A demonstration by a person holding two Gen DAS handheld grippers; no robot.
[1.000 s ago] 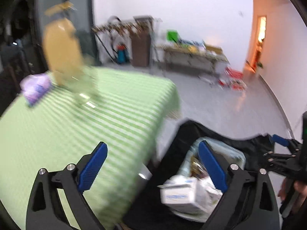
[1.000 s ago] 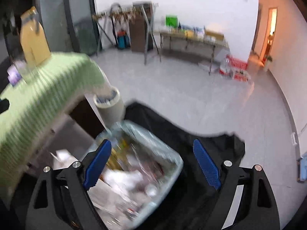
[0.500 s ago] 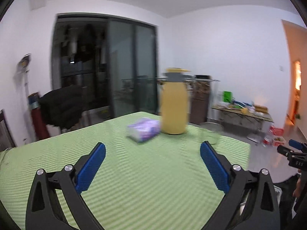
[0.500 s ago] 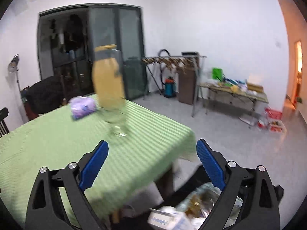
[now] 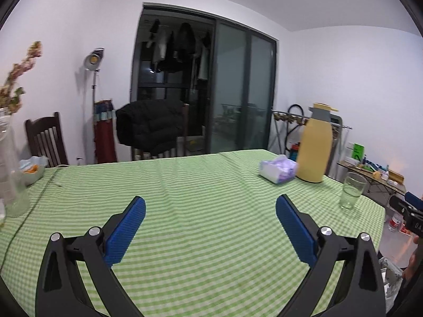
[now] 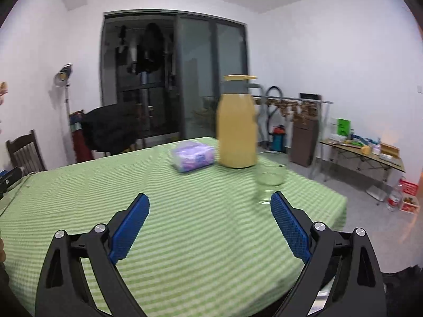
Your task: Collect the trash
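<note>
Both claws are hanging released and empty over the green checked table (image 5: 201, 185), left gripper (image 5: 210, 206) and right gripper (image 6: 210, 203) alike. A second ago they were hovering over the black-bagged bin full of rubbish; now they are facing the tabletop, so a drop-off looks finished and the search is resuming. No obvious trash is showing. Standing there are the yellow flask (image 5: 316, 145), a tissue pack (image 5: 277, 170), an empty-looking glass (image 5: 353, 190), and a bowl (image 5: 31, 169) holding something orange.
</note>
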